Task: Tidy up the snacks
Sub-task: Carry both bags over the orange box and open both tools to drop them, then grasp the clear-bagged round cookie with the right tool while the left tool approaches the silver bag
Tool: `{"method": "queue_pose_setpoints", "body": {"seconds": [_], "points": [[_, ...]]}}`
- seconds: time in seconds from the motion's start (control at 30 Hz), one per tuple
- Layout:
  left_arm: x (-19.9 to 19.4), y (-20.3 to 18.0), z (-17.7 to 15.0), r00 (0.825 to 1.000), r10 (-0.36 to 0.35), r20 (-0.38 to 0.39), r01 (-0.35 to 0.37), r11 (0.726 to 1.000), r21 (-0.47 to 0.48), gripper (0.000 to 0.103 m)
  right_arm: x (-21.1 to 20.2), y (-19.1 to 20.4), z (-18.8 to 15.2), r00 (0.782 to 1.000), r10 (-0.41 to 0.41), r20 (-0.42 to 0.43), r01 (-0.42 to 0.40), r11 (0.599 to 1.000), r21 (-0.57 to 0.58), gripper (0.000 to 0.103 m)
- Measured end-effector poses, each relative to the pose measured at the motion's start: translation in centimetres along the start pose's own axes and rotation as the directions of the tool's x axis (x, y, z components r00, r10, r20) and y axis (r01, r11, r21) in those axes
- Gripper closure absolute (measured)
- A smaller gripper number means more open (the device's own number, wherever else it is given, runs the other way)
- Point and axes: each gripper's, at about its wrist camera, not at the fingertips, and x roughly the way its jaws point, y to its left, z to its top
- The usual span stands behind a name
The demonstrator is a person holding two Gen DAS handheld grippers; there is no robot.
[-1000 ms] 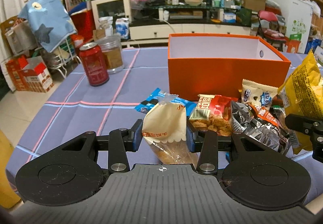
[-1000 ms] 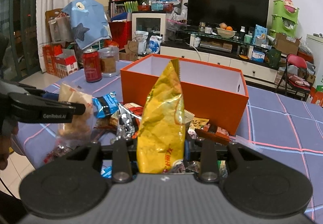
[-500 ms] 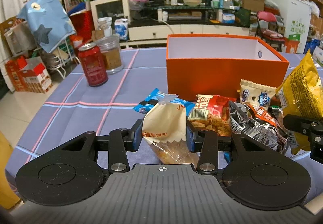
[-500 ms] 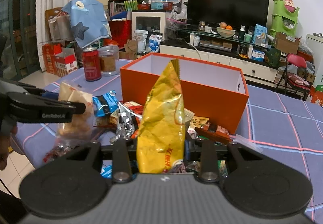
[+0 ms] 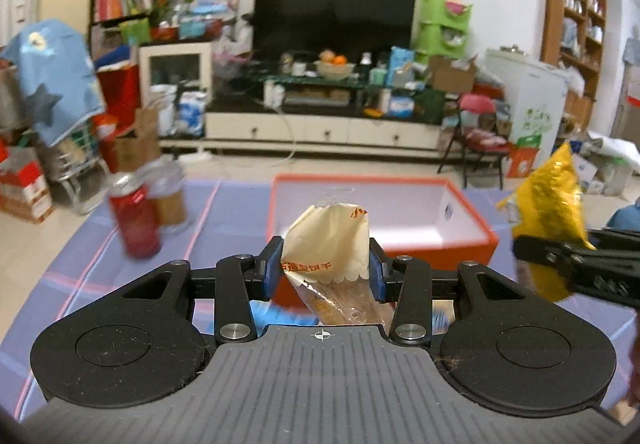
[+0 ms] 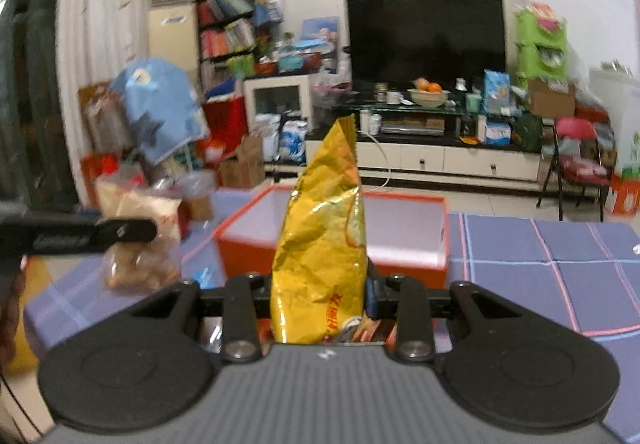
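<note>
The can [image 5: 134,222] stands left of the box [image 5: 380,219], seemingly just before the jar [image 5: 170,195].

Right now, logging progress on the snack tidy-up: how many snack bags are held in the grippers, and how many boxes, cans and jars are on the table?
Held snack bags: 2 (cream bag in left gripper, yellow bag in right gripper)
Orange box: 1
Red can: 1
Jar: 1
Total: 5

Cream biscuit bag [image 5: 326,244] and yellow chip bag [image 6: 322,252] upright in the air — open orange box [image 5: 380,244] beyond.
</note>
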Motion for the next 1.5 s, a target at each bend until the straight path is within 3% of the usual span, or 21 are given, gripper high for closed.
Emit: {"method": "queue_pose_setpoints", "body": {"seconds": [0.17, 0.37, 0.43, 0.57, 0.63, 0.73, 0.83, 0.9, 1.07, 1.23, 1.3, 1.4, 1.5], "points": [[8.3, -0.8, 4.2, 1.0, -0.015, -0.007, 0.015, 1.0, 0.0, 0.07, 7.7, -3.8, 4.0, 0.999, 0.03, -0.029, -0.027, 0.992, 0.122, 0.069], [19.1, 0.1, 4.7, 0.988, 0.048, -0.149, -0.051, 0.999, -0.017, 0.067, 16.2, -5.2, 5.2, 0.99, 0.004, -0.14, 0.013, 0.993, 0.114, 0.068], [20.1, 0.2, 4.4, 0.982, 0.036, -0.183, -0.042, 0.999, -0.027, 0.06, 17.3, -5.7, 5.0, 0.983, 0.005, -0.184, 0.017, 0.993, 0.12, 0.059], [15.9, 0.7, 4.0, 0.995, -0.018, -0.094, 0.013, 0.999, -0.046, 0.019, 12.1, -7.4, 4.8, 0.995, 0.0, -0.1, 0.017, 0.986, 0.166, 0.041], [12.4, 1.4, 3.4, 0.999, -0.035, -0.034, 0.033, 0.998, -0.059, 0.018, 7.8, -8.0, 3.9, 0.998, -0.022, -0.052, 0.031, 0.986, 0.162, 0.039], [6.9, 2.9, 1.6, 0.999, -0.045, 0.008, 0.045, 0.994, -0.095, 0.017, 1.3, -8.6, 0.8, 0.995, -0.101, -0.008, 0.101, 0.985, 0.141, 0.027], [2.4, 4.2, -1.0, 0.999, -0.035, 0.014, 0.037, 0.985, -0.17, 0.017, -2.8, -9.0, -2.7, 0.986, -0.162, -0.026, 0.164, 0.974, 0.155, 0.012], [0.2, 4.6, -2.9, 0.999, -0.036, 0.019, 0.04, 0.973, -0.227, 0.017, -4.3, -9.1, -4.5, 0.983, -0.173, -0.059, 0.18, 0.969, 0.171, 0.012], [-1.2, 3.4, -5.9, 0.994, -0.108, -0.02, 0.1, 0.965, -0.243, 0.017, -3.5, -7.4, -6.7, 0.968, -0.242, -0.066, 0.243, 0.97, 0.004, 0.013], [0.5, 2.0, -8.1, 0.984, -0.148, -0.102, 0.103, 0.928, -0.357, 0.017, -0.1, -8.9, -7.8, 0.955, -0.218, -0.2, 0.239, 0.967, 0.092, 0.02], [1.4, 1.5, -8.1, 0.981, -0.144, -0.128, 0.087, 0.923, -0.375, 0.017, 0.8, -9.1, -8.2, 0.943, -0.243, -0.229, 0.268, 0.96, 0.084, 0.02], [1.8, 1.1, -8.0, 0.978, -0.165, -0.13, 0.102, 0.913, -0.394, 0.017, 2.1, -9.4, -8.9, 0.919, -0.253, -0.303, 0.289, 0.954, 0.08, 0.031], [1.6, 1.0, -8.1, 0.978, -0.16, -0.136, 0.098, 0.92, -0.38, 0.017, 2.6, -9.5, -9.3, 0.917, -0.213, -0.338, 0.269, 0.955, 0.127, 0.032]]}}
